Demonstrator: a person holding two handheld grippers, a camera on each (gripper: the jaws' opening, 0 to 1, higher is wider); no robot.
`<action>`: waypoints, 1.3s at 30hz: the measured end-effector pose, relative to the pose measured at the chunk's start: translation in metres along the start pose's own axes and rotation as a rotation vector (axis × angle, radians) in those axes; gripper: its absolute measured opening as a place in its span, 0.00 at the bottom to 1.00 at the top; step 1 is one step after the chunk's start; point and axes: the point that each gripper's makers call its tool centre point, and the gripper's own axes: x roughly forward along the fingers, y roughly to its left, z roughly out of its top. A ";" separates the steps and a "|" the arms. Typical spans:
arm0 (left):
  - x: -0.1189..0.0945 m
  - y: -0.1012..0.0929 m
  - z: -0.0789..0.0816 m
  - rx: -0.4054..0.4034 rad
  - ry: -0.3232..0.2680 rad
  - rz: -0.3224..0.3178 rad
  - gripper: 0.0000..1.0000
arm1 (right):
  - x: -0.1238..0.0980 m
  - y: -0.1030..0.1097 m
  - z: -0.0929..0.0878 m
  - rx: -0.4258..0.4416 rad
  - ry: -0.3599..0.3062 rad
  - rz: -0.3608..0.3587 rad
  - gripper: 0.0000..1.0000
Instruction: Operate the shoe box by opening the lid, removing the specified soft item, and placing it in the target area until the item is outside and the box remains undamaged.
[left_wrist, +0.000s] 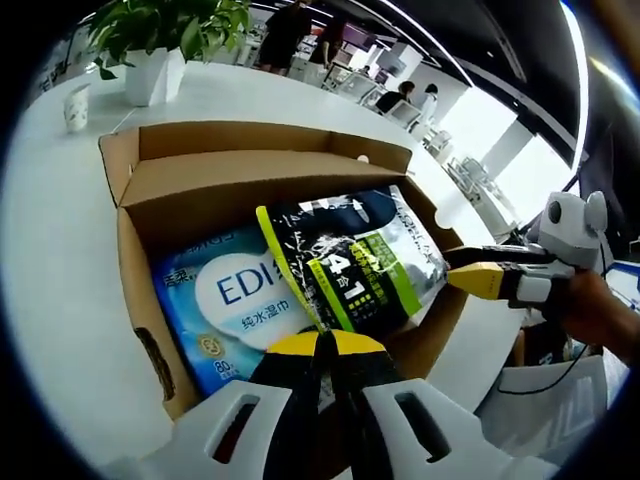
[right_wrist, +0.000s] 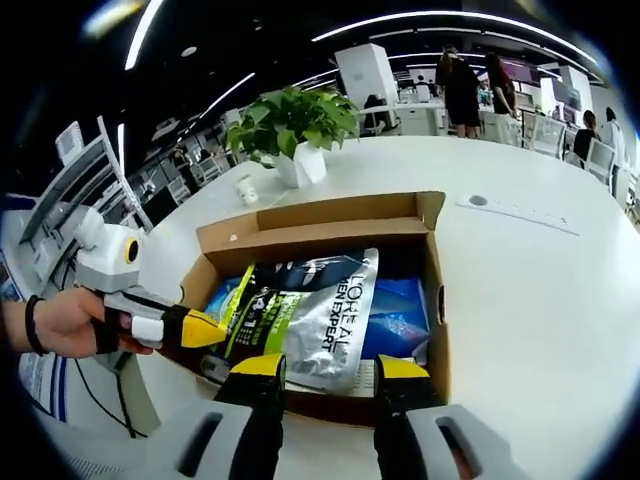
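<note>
White table (right_wrist: 520, 290), potted plant (right_wrist: 295, 125), ceiling strip lights (right_wrist: 440, 18).

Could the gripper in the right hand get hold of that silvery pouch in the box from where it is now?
Probably yes. The box is open, the silvery pouch lies on top of the blue pack, and the right gripper stands open just before it. The left gripper already touches the pouch's other end.

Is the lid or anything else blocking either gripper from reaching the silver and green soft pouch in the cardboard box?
Nothing visible does. The cardboard box is open, and the silver and green soft pouch lies on top of a blue wipes pack, uncovered.
</note>
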 end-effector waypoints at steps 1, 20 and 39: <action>0.000 0.000 0.000 0.002 0.000 0.001 0.00 | 0.001 0.000 0.000 0.003 0.002 0.001 0.32; 0.000 0.002 -0.001 0.000 0.010 -0.019 0.00 | 0.010 -0.003 0.005 0.054 -0.023 -0.007 0.06; -0.024 -0.004 0.016 0.049 -0.047 -0.003 0.00 | 0.000 0.012 0.016 0.076 -0.064 0.001 0.00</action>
